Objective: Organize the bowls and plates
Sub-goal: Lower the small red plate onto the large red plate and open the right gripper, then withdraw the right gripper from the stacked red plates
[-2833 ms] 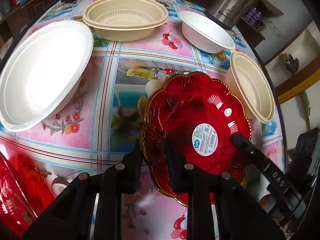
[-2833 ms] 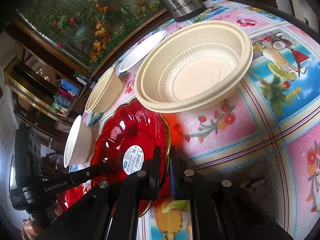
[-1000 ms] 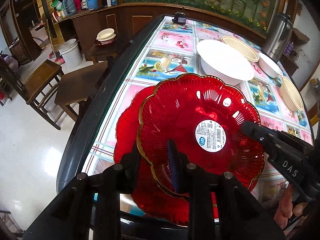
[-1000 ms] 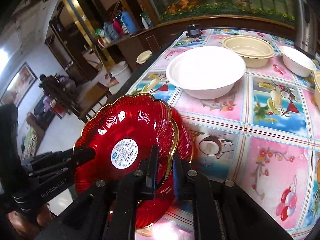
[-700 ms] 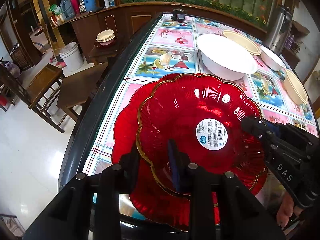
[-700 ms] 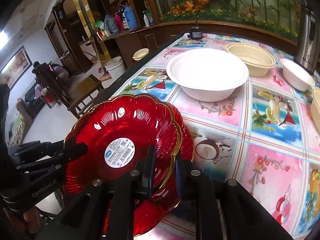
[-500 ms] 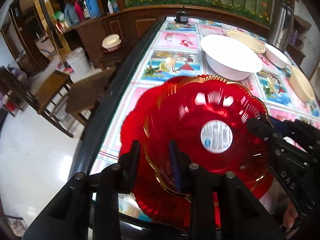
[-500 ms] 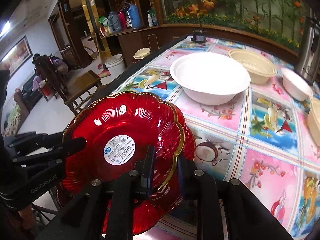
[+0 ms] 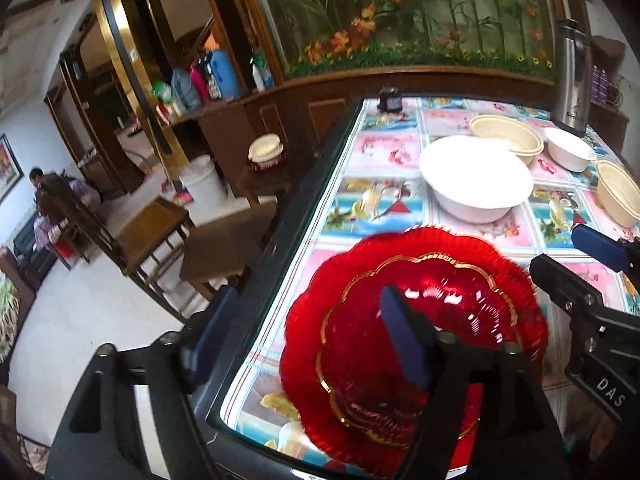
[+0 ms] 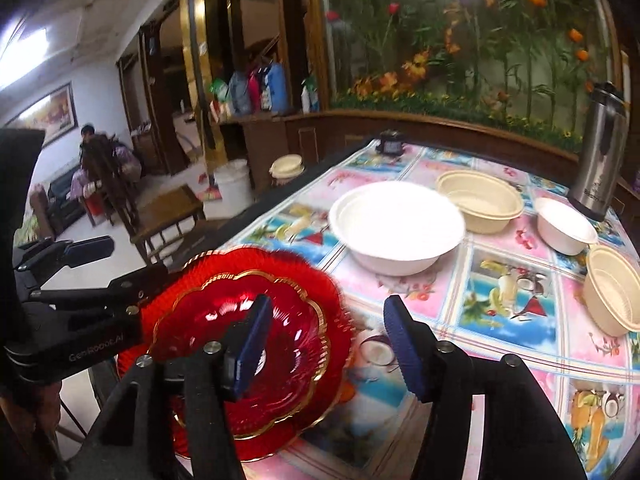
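Observation:
Two red scalloped plates lie stacked at the table's near left corner: a smaller gold-rimmed plate (image 9: 460, 300) (image 10: 296, 320) rests inside a larger red plate (image 9: 320, 280) (image 10: 312, 272). My left gripper (image 9: 304, 336) hovers over the stack's left rim with its jaws opening, and its pads are clear of the plates. My right gripper (image 10: 328, 344) is over the stack's right rim, its jaws also opening, and it holds nothing. Each gripper shows at the edge of the other's view.
Further back stand a large white bowl (image 9: 476, 176) (image 10: 396, 228), a beige bowl (image 9: 506, 134), a small white bowl (image 9: 570, 152) and another beige bowl (image 9: 618, 196) at the right. A steel thermos (image 10: 600, 148) stands at the far corner. The table edge (image 9: 280, 248) runs along the left, with wooden chairs beyond.
Both grippers carried the gold-rimmed plate over the larger red plate, let go of its rim and opened wide. Both views have lifted and tilted up.

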